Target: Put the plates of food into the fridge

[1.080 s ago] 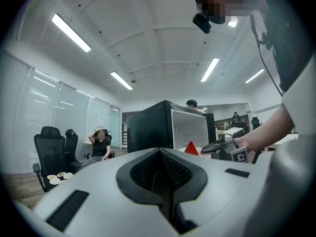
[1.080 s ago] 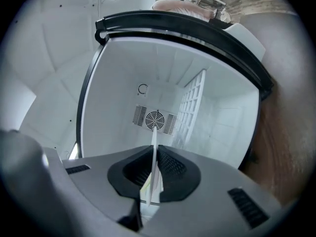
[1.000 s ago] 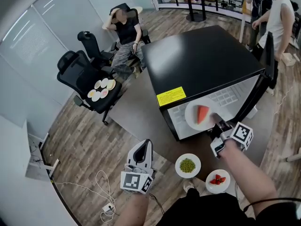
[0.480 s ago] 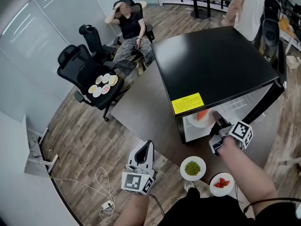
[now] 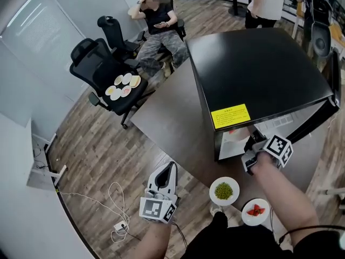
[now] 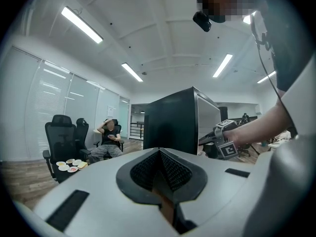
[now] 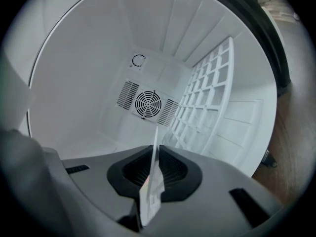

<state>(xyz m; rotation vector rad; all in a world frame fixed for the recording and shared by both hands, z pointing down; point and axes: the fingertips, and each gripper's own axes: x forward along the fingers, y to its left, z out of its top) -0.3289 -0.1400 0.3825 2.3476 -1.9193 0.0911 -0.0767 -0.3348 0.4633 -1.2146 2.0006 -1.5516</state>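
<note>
Currently, the right gripper (image 5: 252, 145) is clamped on the rim of a white plate (image 7: 150, 194), seen edge-on, holding it inside the white interior of the black fridge (image 5: 253, 69), facing the rear fan grille (image 7: 146, 102). The left gripper (image 5: 168, 169) hangs low outside, jaws together and empty. A plate of peas (image 5: 223, 190) and a plate of strawberries (image 5: 255, 210) lie side by side just outside the fridge opening.

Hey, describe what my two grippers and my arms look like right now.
The left gripper and right gripper both have light grey shells, black textured pads and a white cube printed with black square markers. No sleeves reach the forearms.
</note>
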